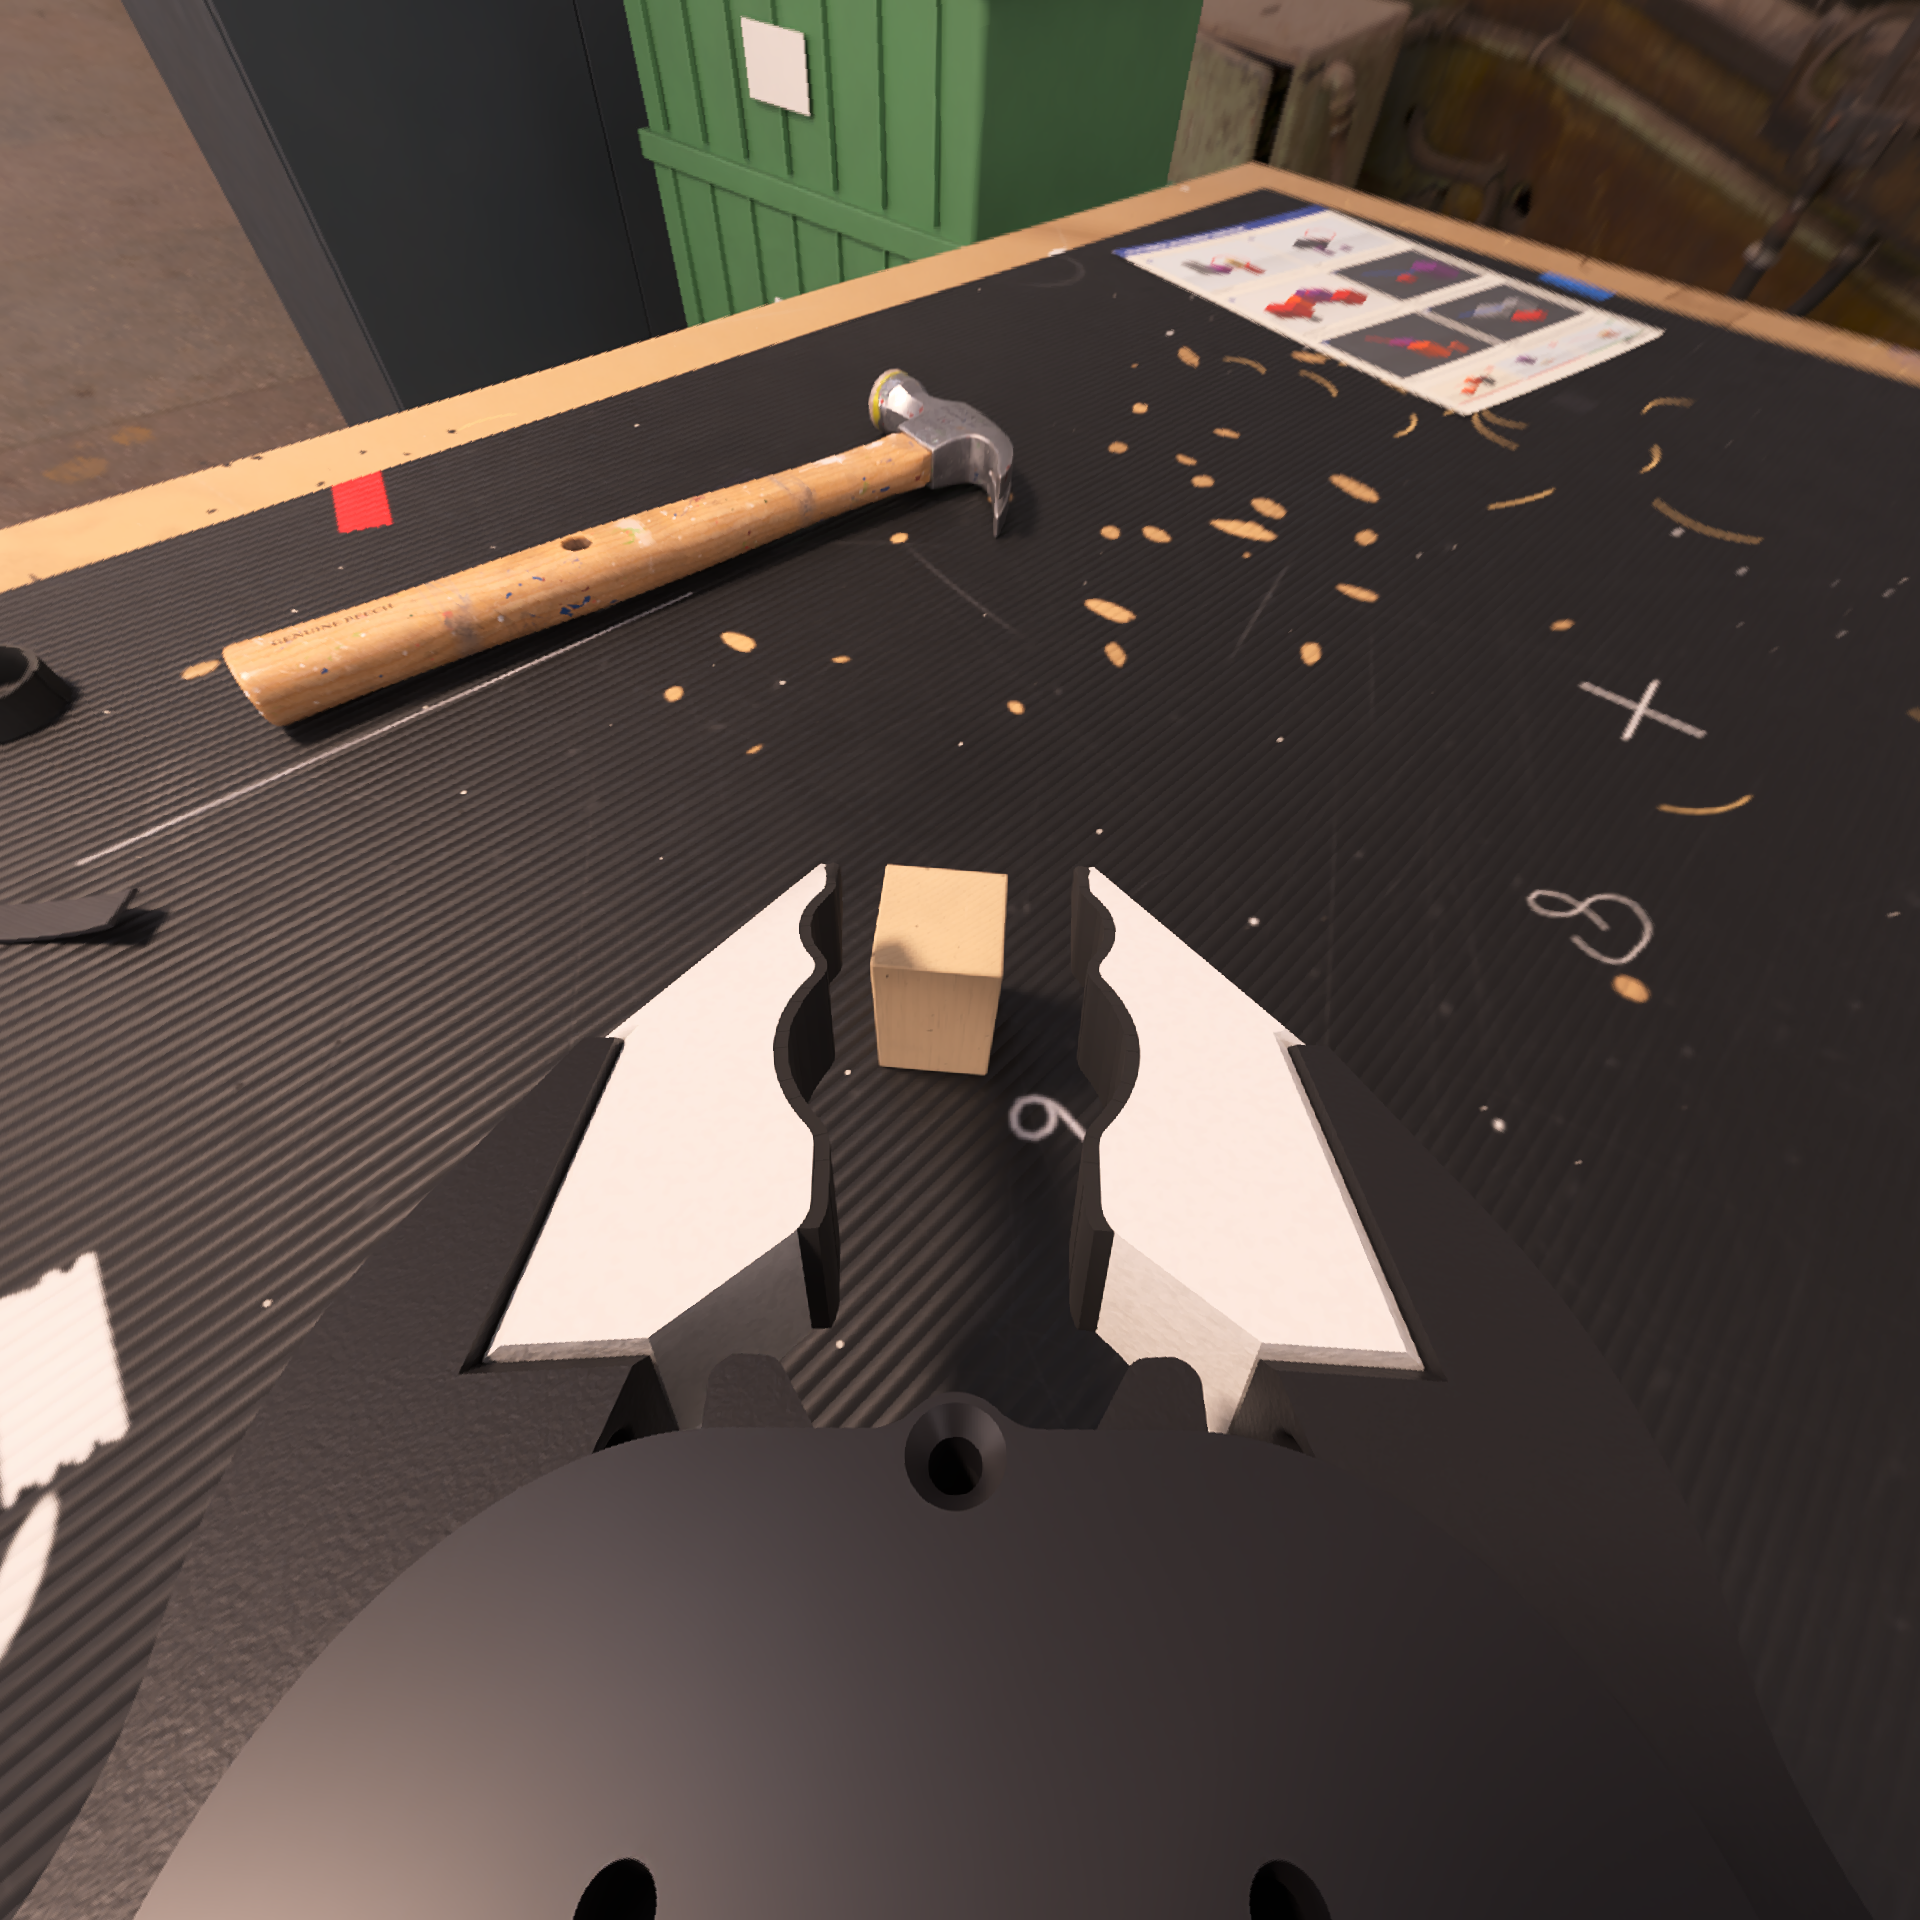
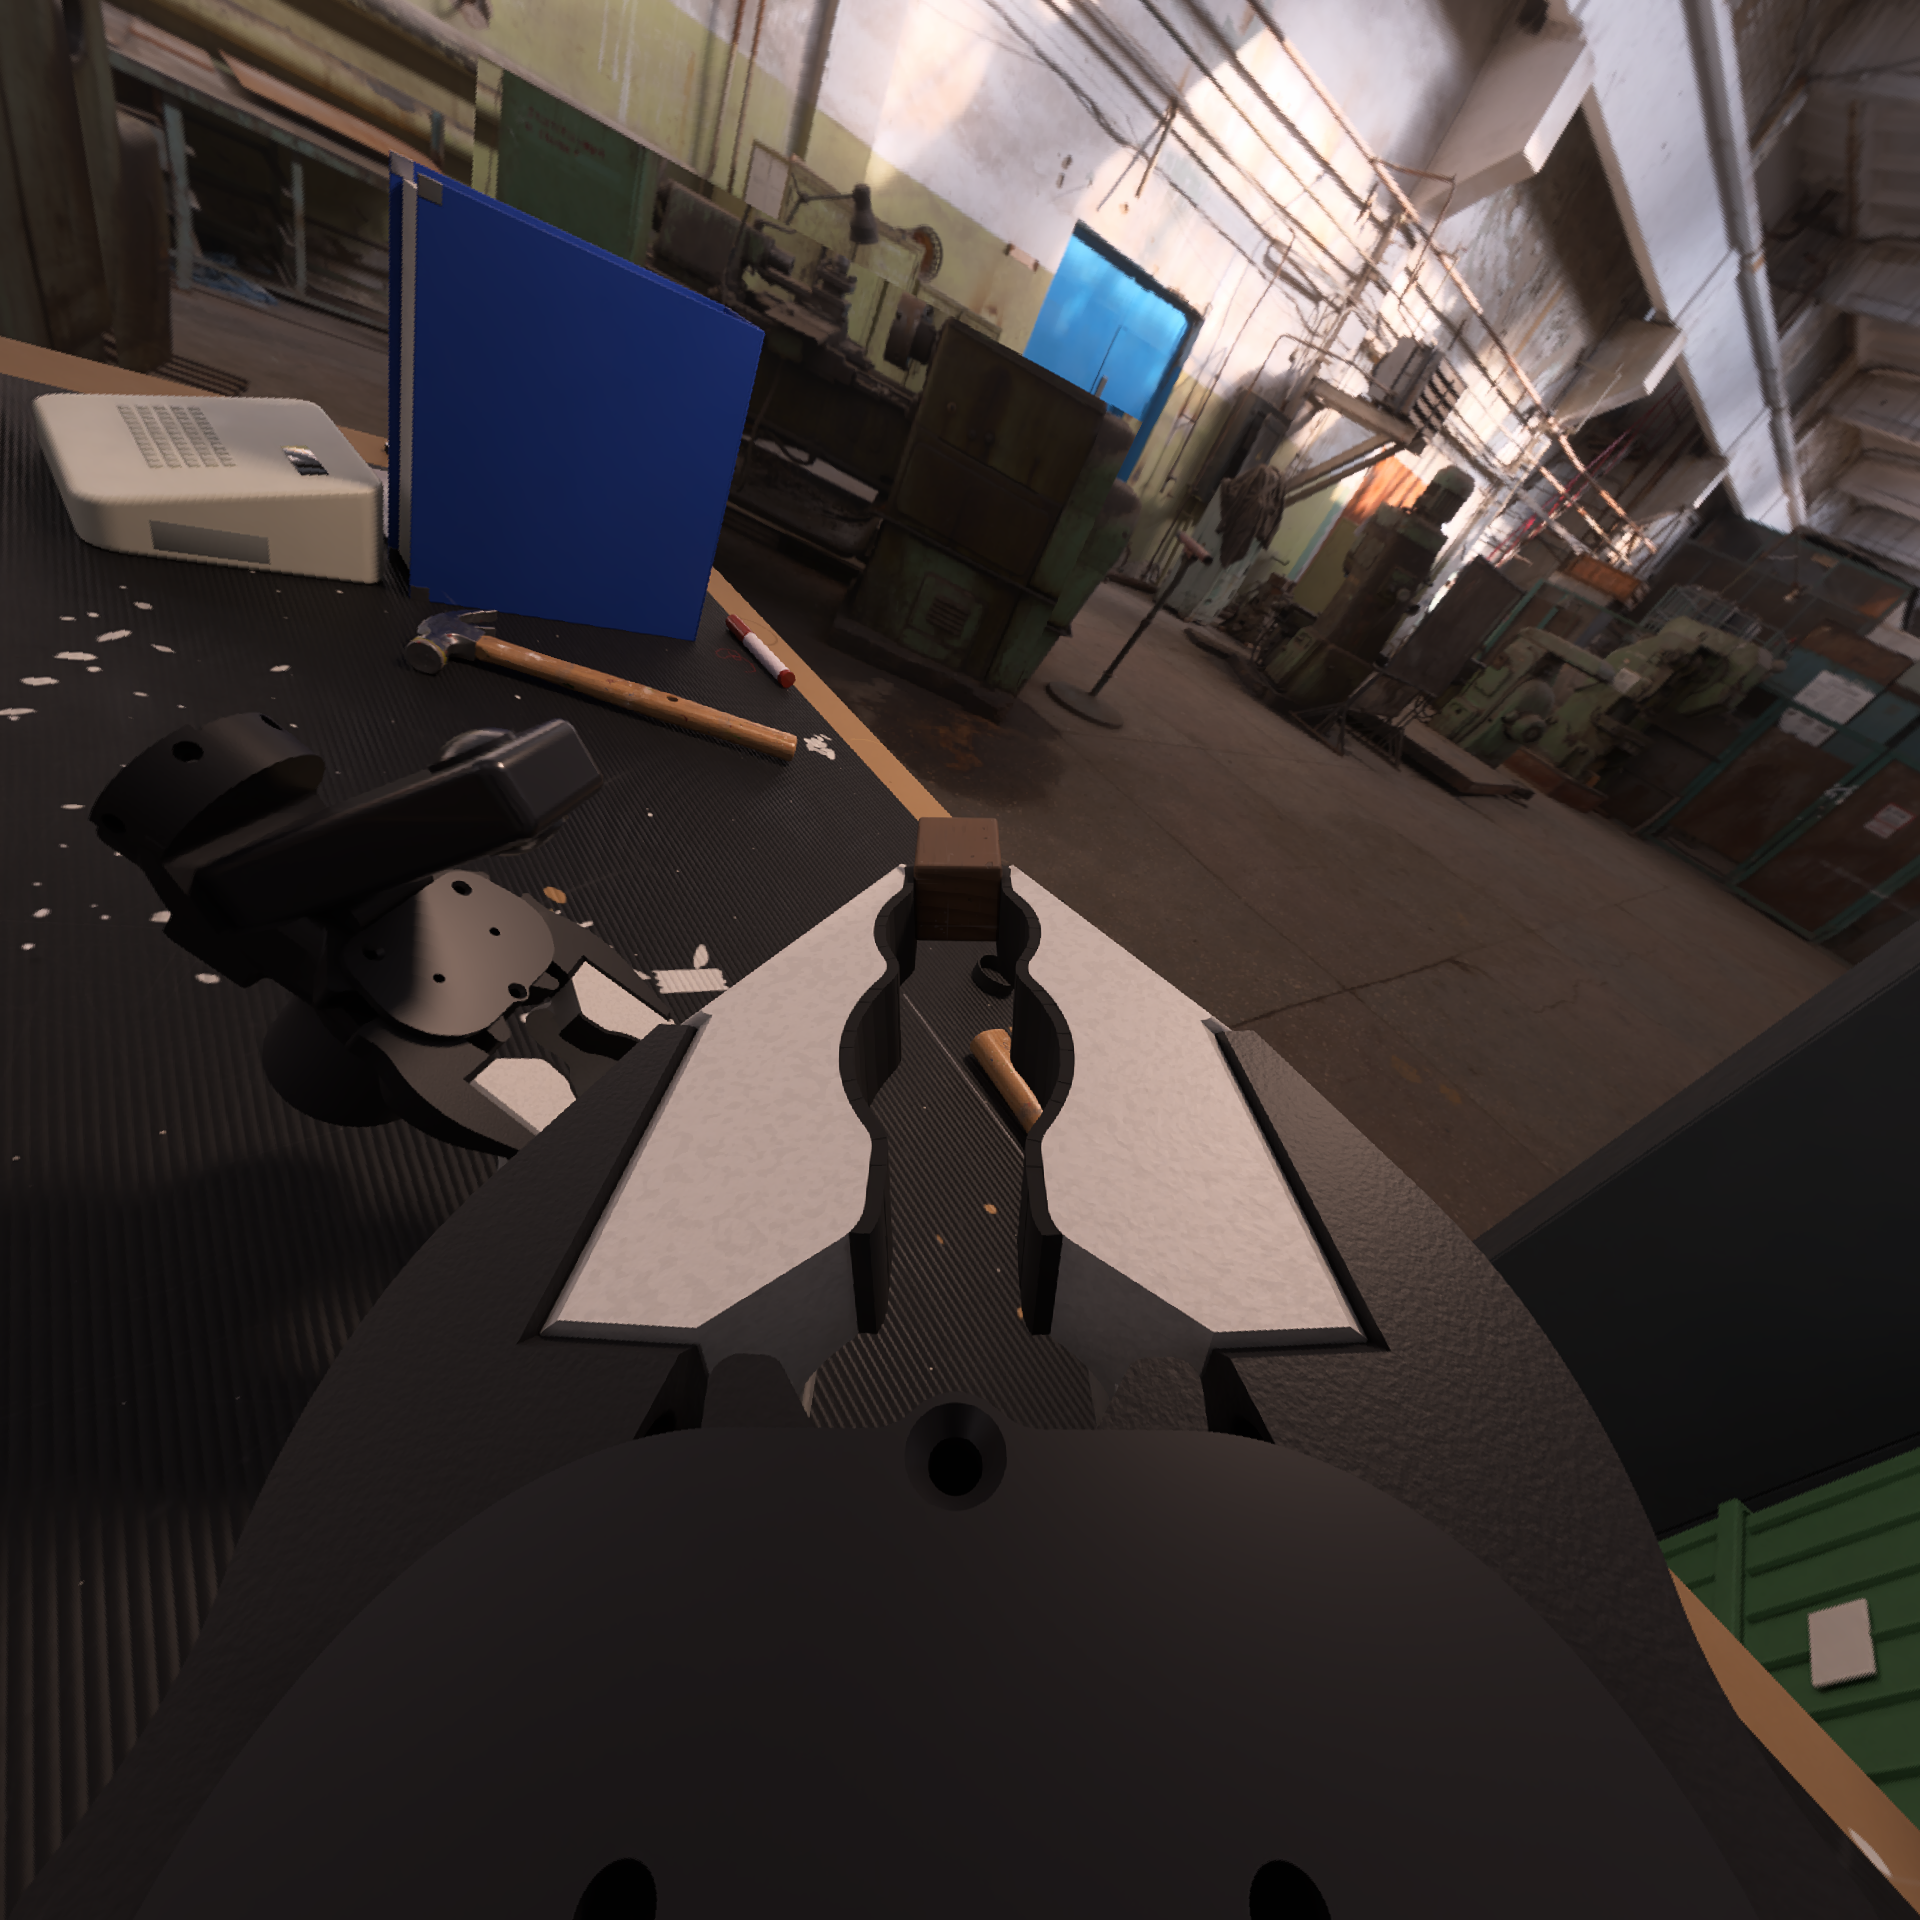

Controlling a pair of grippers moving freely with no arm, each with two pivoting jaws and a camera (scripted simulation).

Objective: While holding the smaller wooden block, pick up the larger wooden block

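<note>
A light wooden block (image 1: 940, 977) stands on the black mat (image 1: 1455, 1039). My left gripper (image 1: 958, 878) is open, with one finger on each side of this block and a gap on both sides. My right gripper (image 2: 956, 883) is shut on a smaller dark brown wooden block (image 2: 956, 878) at its fingertips and holds it above the table, near the table's edge. The left gripper also shows in the right wrist view (image 2: 540, 1060), low over the mat to the left; the light block is hidden there.
A hammer (image 1: 623, 561) lies beyond the light block, with wood chips and a printed sheet (image 1: 1392, 301) further right. A green crate (image 1: 883, 135) stands past the edge. In the right wrist view, a hammer (image 2: 613, 686), marker (image 2: 764, 655), blue binder (image 2: 571, 416) and white device (image 2: 208, 478) sit at the back.
</note>
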